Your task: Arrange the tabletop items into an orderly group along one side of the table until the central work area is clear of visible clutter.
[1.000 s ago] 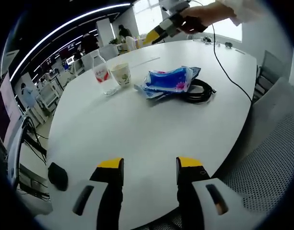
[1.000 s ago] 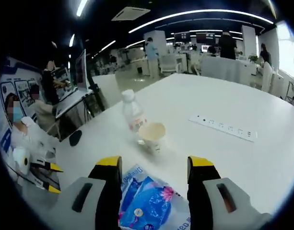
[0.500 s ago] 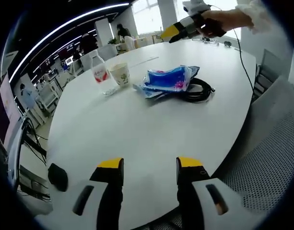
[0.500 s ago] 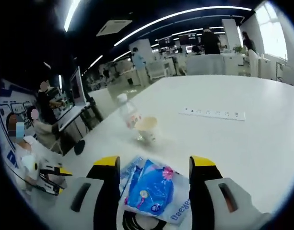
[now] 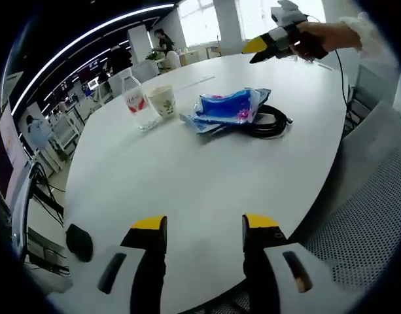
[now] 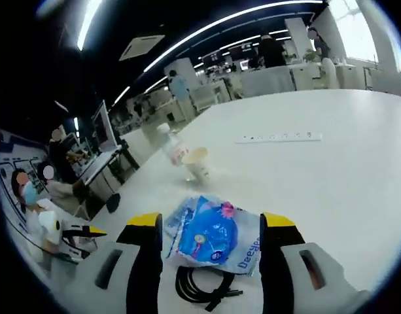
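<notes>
1. One white table (image 5: pixel 187 176) carried everything.
2. Both grippers, left gripper (image 5: pixel 203 226) and right gripper (image 6: pixel 212 222), stood wide open, holding nothing.
3. Blue packet (image 6: pixel 213 232) lay mid-table, partly over a black cable coil (image 6: pixel 200 291).
4. Water bottle (image 5: pixel 136 98) and paper cup (image 5: pixel 163 101) stood touching nearer the far edge.

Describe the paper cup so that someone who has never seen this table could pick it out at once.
Start at the big white table and find the cluster of items around the bright blue packet lying on a coiled black cable. Off to the packet's side, apart from it, two upright things stand close together. The paper cup is the short, open-topped, cream one; its neighbour is a taller clear bottle with a red label.
</notes>
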